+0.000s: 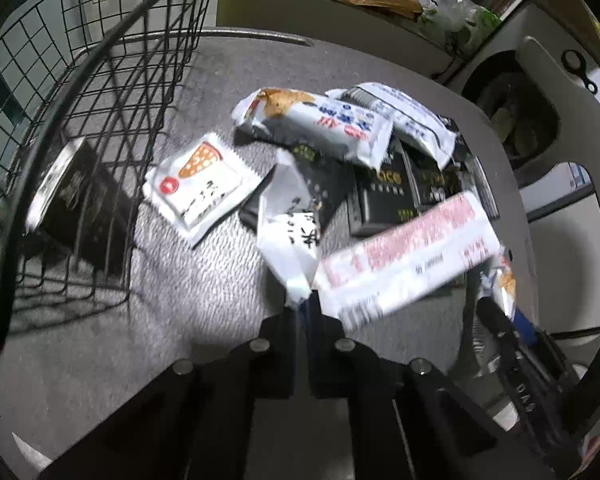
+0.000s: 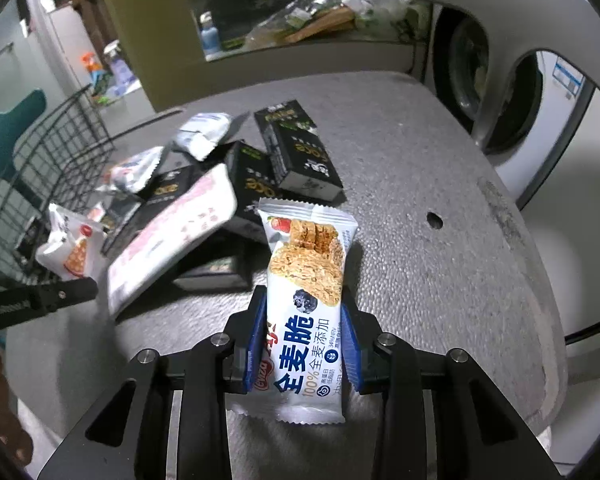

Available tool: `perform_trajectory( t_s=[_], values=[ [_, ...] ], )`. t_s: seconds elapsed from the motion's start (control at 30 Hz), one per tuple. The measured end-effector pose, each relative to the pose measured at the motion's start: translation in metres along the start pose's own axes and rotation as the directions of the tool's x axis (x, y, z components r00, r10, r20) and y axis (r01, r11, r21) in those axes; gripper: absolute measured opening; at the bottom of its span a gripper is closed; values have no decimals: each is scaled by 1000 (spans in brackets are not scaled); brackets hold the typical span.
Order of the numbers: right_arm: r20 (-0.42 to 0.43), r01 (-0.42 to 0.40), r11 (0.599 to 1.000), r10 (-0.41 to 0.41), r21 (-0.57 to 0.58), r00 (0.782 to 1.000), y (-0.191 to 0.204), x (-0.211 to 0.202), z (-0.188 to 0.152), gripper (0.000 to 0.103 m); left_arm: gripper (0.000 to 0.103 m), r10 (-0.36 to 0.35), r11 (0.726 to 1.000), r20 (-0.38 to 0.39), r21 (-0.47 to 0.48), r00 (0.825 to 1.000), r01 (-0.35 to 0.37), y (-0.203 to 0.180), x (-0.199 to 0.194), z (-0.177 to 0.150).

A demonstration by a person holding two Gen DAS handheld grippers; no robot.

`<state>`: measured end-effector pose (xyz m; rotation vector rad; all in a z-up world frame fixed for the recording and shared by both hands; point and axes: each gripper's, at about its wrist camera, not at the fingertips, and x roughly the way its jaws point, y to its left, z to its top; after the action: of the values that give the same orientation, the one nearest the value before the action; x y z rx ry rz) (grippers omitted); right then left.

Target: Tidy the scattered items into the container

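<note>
- Grey textured bench (image 2: 440, 168) with rounded edge; its right side lies bare
- Black wire basket (image 1: 112, 92) stands at the left, just beside the snack pile
- Left tool (image 1: 302, 312), angled steeply down, is clenched on a white crinkled packet (image 1: 288, 236)
- Right tool (image 2: 304, 340) grasps a white cereal-bar wrapper (image 2: 304, 280) by its sides

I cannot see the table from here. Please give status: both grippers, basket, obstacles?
Left gripper shut on white sachet. Right gripper shut on wholewheat crisp bar. Wire basket holds one black box. Path clear.
</note>
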<state>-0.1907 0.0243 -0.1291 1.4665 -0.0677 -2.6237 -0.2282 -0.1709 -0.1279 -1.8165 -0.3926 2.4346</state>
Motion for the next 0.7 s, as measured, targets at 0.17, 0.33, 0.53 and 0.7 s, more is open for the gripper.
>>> perform_trajectory(
  t_s=[0.17,0.33,0.53,0.7],
  values=[
    [22,-30,1000,30,-10,999,8,-22,-3,34,2,12,999,28,30,1000,-13,-3,-19,-10],
    [57,-66,997,68,-35,996,29,-45,5,34,2,1,999,78,52,997,-5,-7,-52,-9],
    [128,-208,972,221,-108,967,93,-79,43,34,2,19,999,201,33,979,-26,12,-120,10],
    [125,-314,923,346,-224,930,177,-84,73,34,2,119,993,270,-57,955,-108,73,-155,35]
  ],
)
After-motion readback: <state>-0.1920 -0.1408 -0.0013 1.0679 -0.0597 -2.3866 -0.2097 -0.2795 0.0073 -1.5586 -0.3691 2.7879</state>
